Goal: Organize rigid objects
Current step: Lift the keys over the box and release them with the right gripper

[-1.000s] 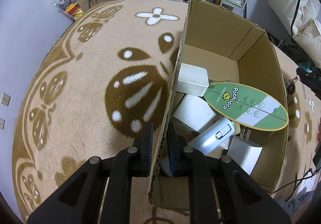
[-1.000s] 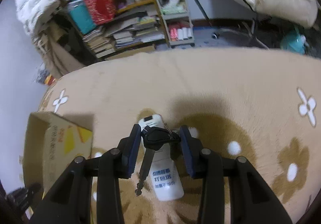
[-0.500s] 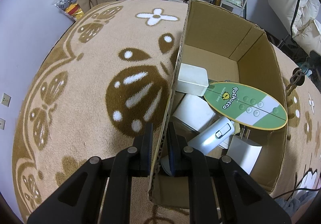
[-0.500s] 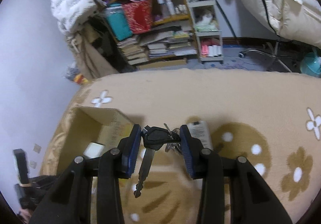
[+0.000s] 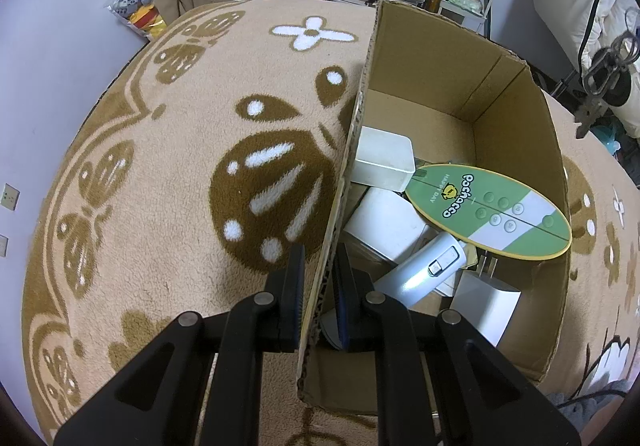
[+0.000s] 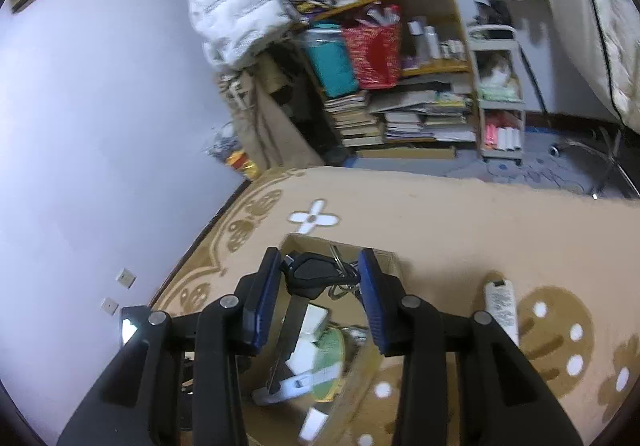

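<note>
Lifted clear of the carpet (image 6: 460,214) since a second ago, the right gripper (image 6: 319,288) now hangs above the cardboard box (image 5: 516,134), leaving the white remote (image 6: 502,306) behind on the floor. Its jaws pinch a key bunch (image 6: 316,274) by the black plastic head, the metal blade dangling down and a ring with more keys bunched against the right pad. In the left view the keys show at the far right, over the box's far side. Inside the box lie a white tub (image 5: 384,160), a green oval fan (image 5: 492,210), a silver device (image 5: 424,270) and white blocks. The left gripper (image 5: 318,286), unmoved, is closed narrowly on the box's near wall.
</note>
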Demonstrator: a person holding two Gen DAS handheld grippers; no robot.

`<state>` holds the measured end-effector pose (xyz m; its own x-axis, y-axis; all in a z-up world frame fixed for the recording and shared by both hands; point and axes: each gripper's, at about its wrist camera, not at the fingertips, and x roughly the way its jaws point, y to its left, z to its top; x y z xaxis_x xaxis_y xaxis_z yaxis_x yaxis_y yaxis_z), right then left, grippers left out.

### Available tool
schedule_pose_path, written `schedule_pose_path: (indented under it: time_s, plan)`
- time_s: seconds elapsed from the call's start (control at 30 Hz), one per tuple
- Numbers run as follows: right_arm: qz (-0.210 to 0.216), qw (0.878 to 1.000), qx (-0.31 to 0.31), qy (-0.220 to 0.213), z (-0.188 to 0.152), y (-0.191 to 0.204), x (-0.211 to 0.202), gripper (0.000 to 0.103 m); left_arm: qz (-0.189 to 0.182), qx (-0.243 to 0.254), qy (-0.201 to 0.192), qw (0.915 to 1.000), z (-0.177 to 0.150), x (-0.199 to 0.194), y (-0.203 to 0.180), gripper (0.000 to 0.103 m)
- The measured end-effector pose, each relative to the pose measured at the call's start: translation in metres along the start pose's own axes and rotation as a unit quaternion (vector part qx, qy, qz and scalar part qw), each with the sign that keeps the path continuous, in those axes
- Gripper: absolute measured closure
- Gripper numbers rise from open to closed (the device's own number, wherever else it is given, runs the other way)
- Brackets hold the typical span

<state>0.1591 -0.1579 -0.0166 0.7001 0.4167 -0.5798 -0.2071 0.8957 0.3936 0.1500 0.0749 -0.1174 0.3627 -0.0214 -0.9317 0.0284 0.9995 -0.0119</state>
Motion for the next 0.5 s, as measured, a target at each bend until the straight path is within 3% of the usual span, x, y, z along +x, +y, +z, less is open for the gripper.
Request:
schedule_pose_path:
  time_s: [0.27, 0.5]
  plan:
    - [0.027, 0.999, -0.03, 0.033, -0.017, 0.033, 0.016, 0.061, -0.002, -0.001, 0.0, 1.0, 0.001, -0.001, 0.0, 0.09]
    - [0.015, 0.997, -0.025, 0.076, -0.045, 0.03, 0.04, 0.061, 0.0, -0.003, -0.001, 1.0, 0.001, -0.001, 0.0, 0.09]
